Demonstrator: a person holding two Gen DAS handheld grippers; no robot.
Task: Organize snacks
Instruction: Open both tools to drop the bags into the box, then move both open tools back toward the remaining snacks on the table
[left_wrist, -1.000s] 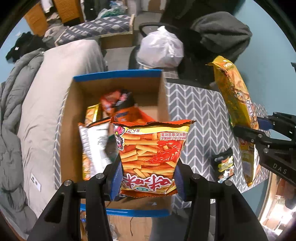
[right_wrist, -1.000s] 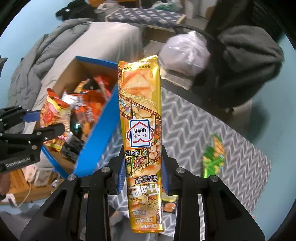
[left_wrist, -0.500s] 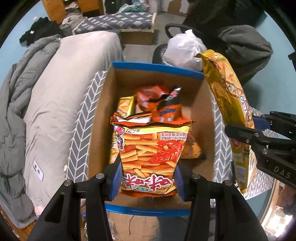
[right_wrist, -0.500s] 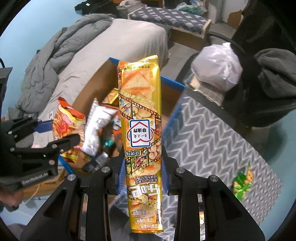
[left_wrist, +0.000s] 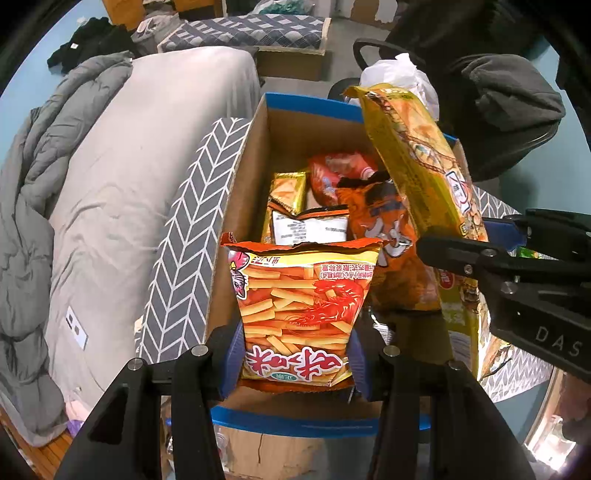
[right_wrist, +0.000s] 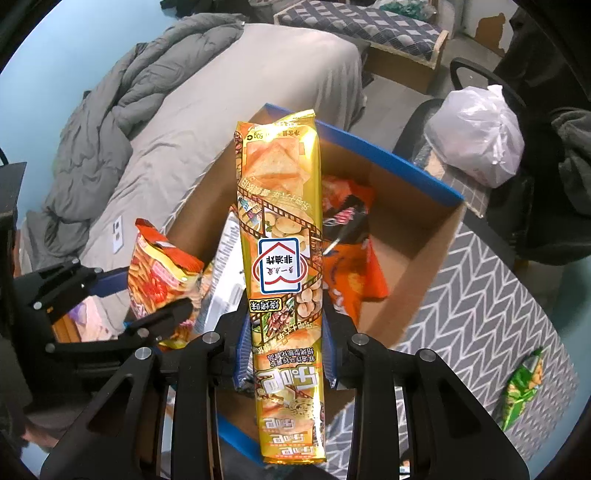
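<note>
My left gripper (left_wrist: 295, 354) is shut on an orange shrimp-stick snack bag (left_wrist: 299, 310) and holds it upright over the near end of an open cardboard box (left_wrist: 236, 192) with a blue rim. My right gripper (right_wrist: 284, 358) is shut on a long yellow snack pack (right_wrist: 280, 236), upright over the same box (right_wrist: 417, 236). Several snack bags lie inside the box (left_wrist: 325, 206). The yellow pack (left_wrist: 417, 162) and right gripper (left_wrist: 480, 254) show at the right of the left wrist view. The orange bag (right_wrist: 159, 273) and left gripper (right_wrist: 122, 291) show at the left of the right wrist view.
The box stands on a grey chevron-patterned surface (right_wrist: 480, 317). A green snack bag (right_wrist: 521, 387) lies on it at the right. A bed with grey covers (left_wrist: 110, 147) is to the left. A white plastic bag (right_wrist: 476, 136) sits on a dark chair behind the box.
Both grippers have moved left, from beside the box to over it, each still holding its bag. The yellow pack now hangs over the box's right side.
</note>
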